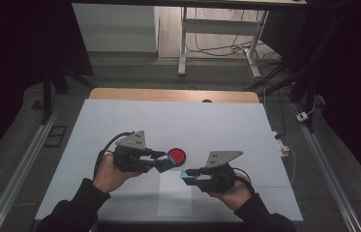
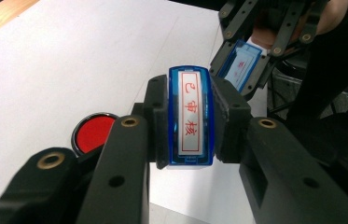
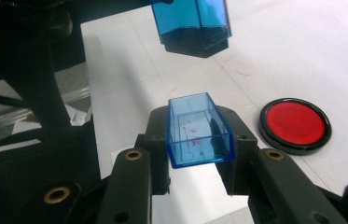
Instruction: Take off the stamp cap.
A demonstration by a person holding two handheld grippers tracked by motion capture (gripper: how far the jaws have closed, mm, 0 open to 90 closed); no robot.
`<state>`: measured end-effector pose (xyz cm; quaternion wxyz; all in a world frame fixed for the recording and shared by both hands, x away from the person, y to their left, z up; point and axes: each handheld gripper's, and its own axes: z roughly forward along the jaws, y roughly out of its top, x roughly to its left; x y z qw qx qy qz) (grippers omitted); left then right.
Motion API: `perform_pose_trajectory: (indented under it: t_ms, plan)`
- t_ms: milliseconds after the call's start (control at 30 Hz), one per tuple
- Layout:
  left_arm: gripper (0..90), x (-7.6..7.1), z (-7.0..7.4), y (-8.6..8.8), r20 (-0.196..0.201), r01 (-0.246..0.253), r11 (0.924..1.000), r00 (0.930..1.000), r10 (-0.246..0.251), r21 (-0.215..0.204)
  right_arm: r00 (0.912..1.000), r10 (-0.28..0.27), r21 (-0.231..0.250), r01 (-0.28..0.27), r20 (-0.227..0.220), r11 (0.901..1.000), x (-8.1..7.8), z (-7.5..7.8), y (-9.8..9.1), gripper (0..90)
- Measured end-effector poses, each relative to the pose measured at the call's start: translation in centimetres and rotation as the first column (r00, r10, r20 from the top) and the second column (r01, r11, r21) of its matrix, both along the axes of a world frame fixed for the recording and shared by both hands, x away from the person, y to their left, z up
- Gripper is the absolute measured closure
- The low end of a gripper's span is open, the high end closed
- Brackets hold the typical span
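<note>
Nearest the person, the right gripper point(image 1: 184, 175) clenched a clear blue cap point(image 3: 198, 130) above the white tabletop point(image 1: 217, 125). Slightly farther, the left gripper point(image 1: 168, 161) grasped a blue stamp point(image 2: 190, 115), lifted just beside the red ink pad point(image 1: 176, 155) lying on the tabletop.

Far tabletop point(image 1: 178, 116) open; red ink pad point(image 1: 176, 155) sits mid-table.

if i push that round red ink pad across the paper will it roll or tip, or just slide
The ink pad probably just slides: it lies flat and low on the paper, so tipping looks unlikely. It should roll only if stood on its edge. It looks small and light, so a nudge may send it skidding. The inked top is open and would likely smear anything touching it.
</note>
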<state>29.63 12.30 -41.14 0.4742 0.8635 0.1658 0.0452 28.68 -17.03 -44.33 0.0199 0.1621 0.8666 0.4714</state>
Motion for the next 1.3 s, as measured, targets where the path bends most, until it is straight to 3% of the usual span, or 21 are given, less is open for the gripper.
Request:
perform_pose_trajectory:
  t_ms: [233,700,867,1067,1300]
  plan:
    - [70.4,0.0,0.0,0.1,0.007,-0.017,0.9998,0.9998,0.017,0.011,0.9990,-0.036,0.017,0.036,-0.026,0.9992,-0.4,0.2,-0.7,68.1]
    - [70.4,-0.2,0.2,0.2,0.034,-0.044,0.9989,0.9985,0.044,0.018,0.9931,-0.107,-0.016,0.108,0.047,0.9940,-1.6,0.7,-2.7,68.0]
    - [70.4,-0.2,0.2,0.2,0.038,-0.044,0.9989,0.9983,0.044,0.017,0.9864,-0.148,-0.032,0.151,0.071,0.9880,-2.1,0.6,-4.1,68.0]
    - [70.4,-0.2,0.2,0.2,0.037,-0.046,0.9988,0.9983,0.045,0.018,0.9787,-0.195,-0.028,0.197,0.066,0.9801,-2.6,0.5,-5.7,68.0]
    - [70.4,-0.2,0.2,0.2,0.038,-0.049,0.9986,0.9981,0.048,0.020,0.9604,-0.268,-0.027,0.271,0.075,0.9622,-3.3,0.4,-8.1,68.0]
